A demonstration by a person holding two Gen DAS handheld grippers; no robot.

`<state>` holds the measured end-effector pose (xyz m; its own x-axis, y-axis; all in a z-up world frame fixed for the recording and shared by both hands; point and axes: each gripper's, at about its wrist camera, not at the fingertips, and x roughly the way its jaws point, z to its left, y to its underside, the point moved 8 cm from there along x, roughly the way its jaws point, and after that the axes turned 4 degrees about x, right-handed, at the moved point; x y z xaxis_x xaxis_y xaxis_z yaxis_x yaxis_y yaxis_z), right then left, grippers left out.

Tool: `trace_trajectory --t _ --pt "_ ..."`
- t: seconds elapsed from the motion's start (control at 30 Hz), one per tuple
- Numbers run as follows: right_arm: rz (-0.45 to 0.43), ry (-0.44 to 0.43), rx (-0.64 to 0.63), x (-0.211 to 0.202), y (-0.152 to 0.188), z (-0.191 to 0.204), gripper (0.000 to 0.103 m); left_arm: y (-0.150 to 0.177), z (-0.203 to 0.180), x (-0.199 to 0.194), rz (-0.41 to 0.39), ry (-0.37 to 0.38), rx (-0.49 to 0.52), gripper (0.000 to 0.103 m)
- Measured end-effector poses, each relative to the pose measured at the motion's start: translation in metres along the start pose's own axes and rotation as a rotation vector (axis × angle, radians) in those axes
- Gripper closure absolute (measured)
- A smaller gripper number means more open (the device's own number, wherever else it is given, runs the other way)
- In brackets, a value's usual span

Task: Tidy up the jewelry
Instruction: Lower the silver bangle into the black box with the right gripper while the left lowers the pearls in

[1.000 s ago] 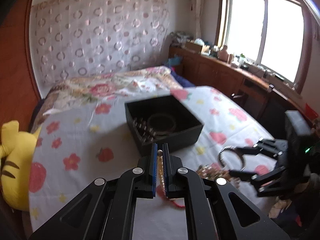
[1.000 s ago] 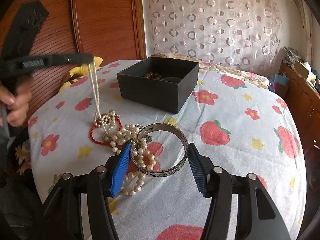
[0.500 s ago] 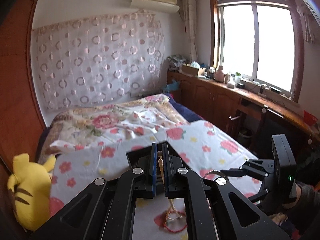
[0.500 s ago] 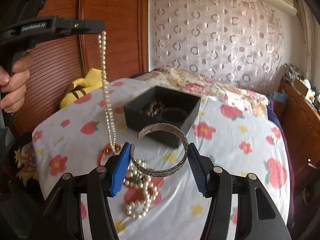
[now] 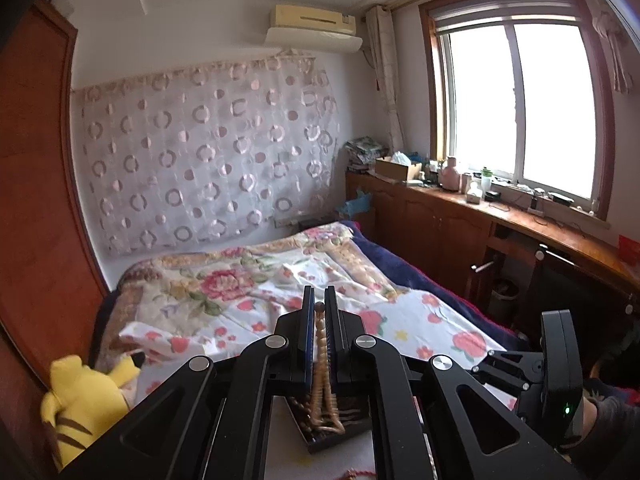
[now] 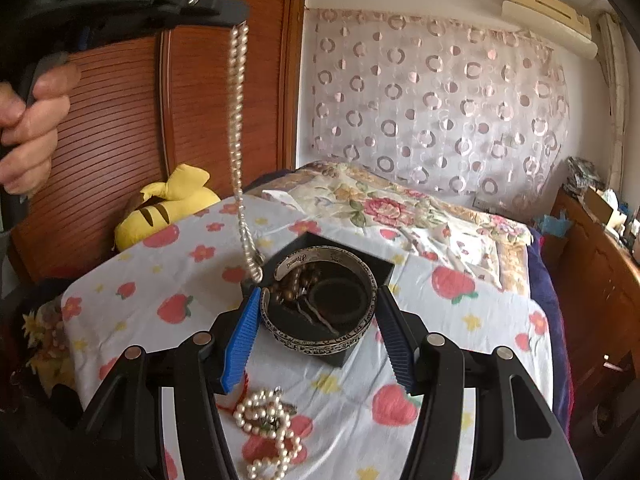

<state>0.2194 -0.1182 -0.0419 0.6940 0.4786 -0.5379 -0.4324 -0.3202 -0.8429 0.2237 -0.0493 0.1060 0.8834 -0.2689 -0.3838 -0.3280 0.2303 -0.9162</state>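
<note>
My left gripper [image 5: 319, 305] is shut on a pearl necklace [image 5: 322, 364], also seen from the right wrist view [image 6: 238, 136], hanging long with its lower end just above the left rim of the black jewelry box [image 6: 384, 270]. The left gripper shows high at the upper left in the right wrist view [image 6: 239, 20]. My right gripper [image 6: 318, 322] is shut on a silver cuff bangle [image 6: 320, 344] and holds it over the box. The box holds brown beads [image 6: 298, 284] and a dark bangle. The box peeks below the left fingers [image 5: 320, 438].
A second pearl strand [image 6: 268, 424] and a red cord [image 6: 228, 404] lie on the strawberry-print cloth [image 6: 432, 364] near me. A yellow plush toy [image 6: 168, 208] sits at the left by the wooden wardrobe. A cabinet runs along the right wall.
My left gripper lifted the pearl necklace clear of the pile and carried it up toward the box. My right gripper rose and moved forward with the bangle, now over the box.
</note>
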Motion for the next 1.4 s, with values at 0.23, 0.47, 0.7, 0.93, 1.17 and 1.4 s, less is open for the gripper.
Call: trace_trajectory --t 0.23,0.47,0.7,0.93,1.17,1.4 --pt "0.000 -0.005 0.000 0.006 -0.013 -0.001 0.043 -0.015 0.004 0.018 0.014 -0.027 0.014 0.099" --pt "0.017 0.003 -0.007 0.022 -0.020 -0.005 0.043 0.008 0.009 0.050 0.069 -0.023 -0.012 0.099" --pt "0.062 0.022 0.011 0.054 -0.006 -0.014 0.043 0.056 0.022 0.084 0.156 -0.004 -0.073 0.099" --pt "0.111 0.015 0.054 0.094 0.004 -0.027 0.043 0.097 0.028 0.102 0.216 0.008 -0.114 0.098" --pt "0.136 0.017 0.053 0.114 0.007 -0.029 0.043 0.126 0.033 0.112 0.249 0.004 -0.152 0.098" --pt "0.165 0.025 0.041 0.126 0.012 -0.028 0.043 0.134 0.034 0.108 0.241 -0.012 -0.148 0.075"
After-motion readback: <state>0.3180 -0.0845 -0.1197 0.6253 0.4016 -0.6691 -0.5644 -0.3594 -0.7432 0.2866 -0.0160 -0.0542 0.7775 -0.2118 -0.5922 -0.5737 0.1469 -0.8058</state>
